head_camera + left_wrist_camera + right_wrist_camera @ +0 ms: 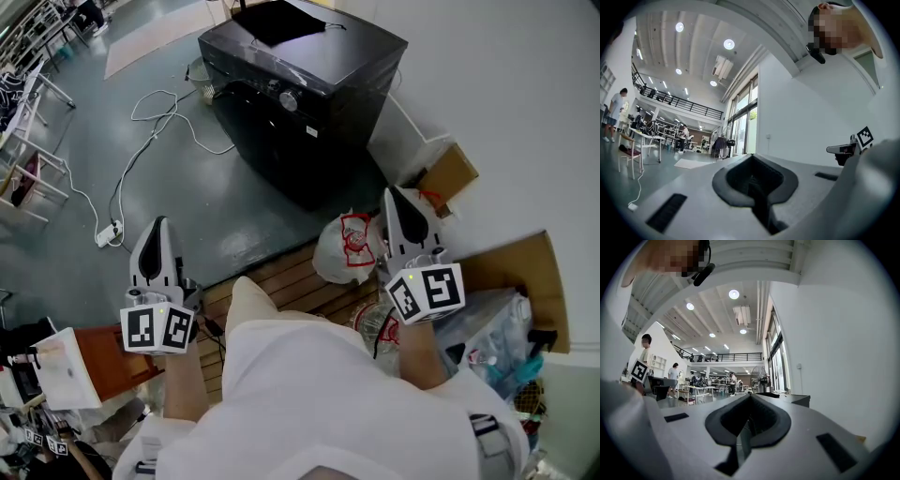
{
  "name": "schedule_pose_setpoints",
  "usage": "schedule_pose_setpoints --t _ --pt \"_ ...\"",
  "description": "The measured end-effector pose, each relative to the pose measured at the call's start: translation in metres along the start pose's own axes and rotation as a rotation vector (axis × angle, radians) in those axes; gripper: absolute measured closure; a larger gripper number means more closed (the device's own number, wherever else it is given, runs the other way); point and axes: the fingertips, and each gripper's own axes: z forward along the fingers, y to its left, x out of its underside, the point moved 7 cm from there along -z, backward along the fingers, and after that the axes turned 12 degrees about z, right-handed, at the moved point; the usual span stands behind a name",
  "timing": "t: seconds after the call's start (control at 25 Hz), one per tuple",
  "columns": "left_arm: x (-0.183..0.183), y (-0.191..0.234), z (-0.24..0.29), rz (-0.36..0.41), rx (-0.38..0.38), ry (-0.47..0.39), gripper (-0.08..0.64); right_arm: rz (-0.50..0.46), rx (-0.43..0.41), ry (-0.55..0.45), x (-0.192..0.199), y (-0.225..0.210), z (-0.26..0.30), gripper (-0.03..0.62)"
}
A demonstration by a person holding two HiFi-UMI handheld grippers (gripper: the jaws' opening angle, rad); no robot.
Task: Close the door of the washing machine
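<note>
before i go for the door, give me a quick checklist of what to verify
1. left gripper empty, jaws together: ok
2. right gripper empty, jaws together: ok
3. washing machine in the head view, ahead: ok
4. Door open or closed: cannot tell, its front is too dark
5. Way to the machine: ok, white cable lies to the left, plastic bag to the right
6. Grippers touching the machine: not ok, both are apart from it
</note>
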Motion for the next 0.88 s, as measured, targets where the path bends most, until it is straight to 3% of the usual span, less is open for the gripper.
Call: schedule_pose_setpoints --t 0.88 --pt "0.011 -0.001 -0.002 -0.013 0.001 0.012 0.554 -0.03 -0.022 0.028 0.01 0.01 0.006 0.597"
